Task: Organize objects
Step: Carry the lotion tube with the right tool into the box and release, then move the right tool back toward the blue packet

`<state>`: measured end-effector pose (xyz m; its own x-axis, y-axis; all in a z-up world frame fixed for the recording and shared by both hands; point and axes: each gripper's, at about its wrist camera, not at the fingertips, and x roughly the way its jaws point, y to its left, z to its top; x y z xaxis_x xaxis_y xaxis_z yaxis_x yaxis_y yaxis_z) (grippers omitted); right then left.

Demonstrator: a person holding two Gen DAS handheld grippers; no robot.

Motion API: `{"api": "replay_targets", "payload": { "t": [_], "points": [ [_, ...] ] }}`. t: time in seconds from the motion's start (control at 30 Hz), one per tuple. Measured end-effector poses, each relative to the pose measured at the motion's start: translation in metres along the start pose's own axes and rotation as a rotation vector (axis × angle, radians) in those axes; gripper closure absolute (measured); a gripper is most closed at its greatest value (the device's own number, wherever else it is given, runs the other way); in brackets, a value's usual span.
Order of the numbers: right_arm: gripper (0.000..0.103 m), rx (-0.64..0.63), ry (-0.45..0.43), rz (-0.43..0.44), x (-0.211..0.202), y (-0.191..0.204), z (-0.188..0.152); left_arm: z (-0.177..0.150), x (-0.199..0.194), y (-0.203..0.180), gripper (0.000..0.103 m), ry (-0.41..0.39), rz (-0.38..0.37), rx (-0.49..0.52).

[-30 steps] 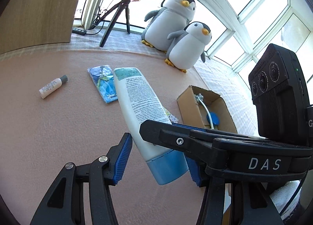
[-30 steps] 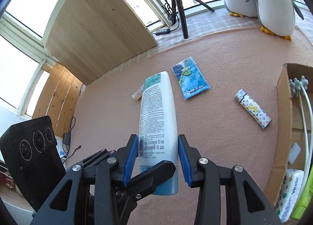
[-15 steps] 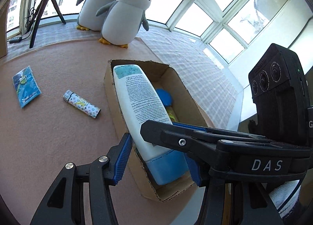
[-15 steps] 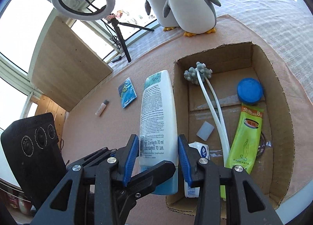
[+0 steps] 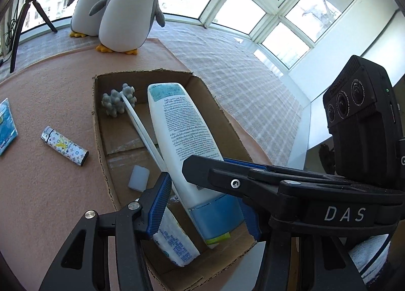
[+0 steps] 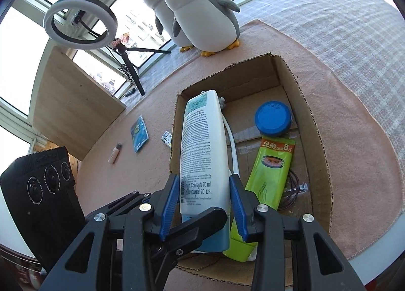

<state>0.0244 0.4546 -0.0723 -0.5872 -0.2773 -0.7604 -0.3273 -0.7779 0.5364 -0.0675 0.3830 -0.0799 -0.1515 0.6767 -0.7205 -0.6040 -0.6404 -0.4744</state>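
While the left tool [image 5: 205, 200] straddles the blue cap end of the white bottle [image 5: 182, 136], we cannot tell whether its pads actually pinch; the far pad is hidden behind the other tool's finger. Left of everything, the patterned lighter [image 5: 64, 145] lies on the surface just outside the cardboard box [image 5: 97, 124]. The bottle hangs over the box's left half, above the white-handled brush [image 5: 141, 126]. Its long axis runs straight away from both tools, along the box's length, cap nearest us. The right tool [image 6: 203, 200] is narrowed onto the bottle's lower body, pads against both sides. Further right, the blue jar [image 6: 272, 119] and green sachet [image 6: 272, 172] fill the box floor. We judge the coming drop goes straight down, lengthwise, beside the sachet.
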Motion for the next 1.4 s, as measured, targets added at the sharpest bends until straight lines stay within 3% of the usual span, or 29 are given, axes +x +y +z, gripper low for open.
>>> {"api": "replay_targets", "payload": {
  "t": [0.2,0.27,0.3,0.67,0.97,1.1,1.27,1.4],
  "points": [
    [0.066,-0.021,-0.013,-0.017,0.002,-0.002,0.014,0.014,0.008,0.001,0.046,-0.006,0.015,0.016],
    [0.057,-0.025,-0.027,-0.043,0.0,-0.002,0.018,0.018,0.007,0.003,0.03,-0.018,0.039,0.01],
    [0.051,-0.022,-0.036,-0.049,-0.002,-0.002,0.019,0.019,0.006,0.005,0.028,-0.024,0.042,0.005],
    [0.049,-0.04,-0.034,-0.045,0.007,0.015,0.02,0.007,-0.01,0.025,0.027,-0.028,0.074,-0.007],
    [0.043,-0.139,-0.031,-0.063,0.026,0.059,0.019,-0.018,-0.063,0.071,0.027,-0.066,0.146,-0.074],
    [0.043,-0.227,-0.046,-0.07,0.035,0.089,0.018,-0.039,-0.094,0.094,0.027,-0.08,0.224,-0.086],
    [0.043,-0.353,-0.07,-0.069,0.048,0.128,0.02,-0.069,-0.142,0.134,0.027,-0.118,0.277,-0.182],
    [0.042,-0.434,-0.031,-0.058,0.071,0.16,0.026,-0.096,-0.182,0.162,0.027,-0.162,0.34,-0.254]
  ]
}}
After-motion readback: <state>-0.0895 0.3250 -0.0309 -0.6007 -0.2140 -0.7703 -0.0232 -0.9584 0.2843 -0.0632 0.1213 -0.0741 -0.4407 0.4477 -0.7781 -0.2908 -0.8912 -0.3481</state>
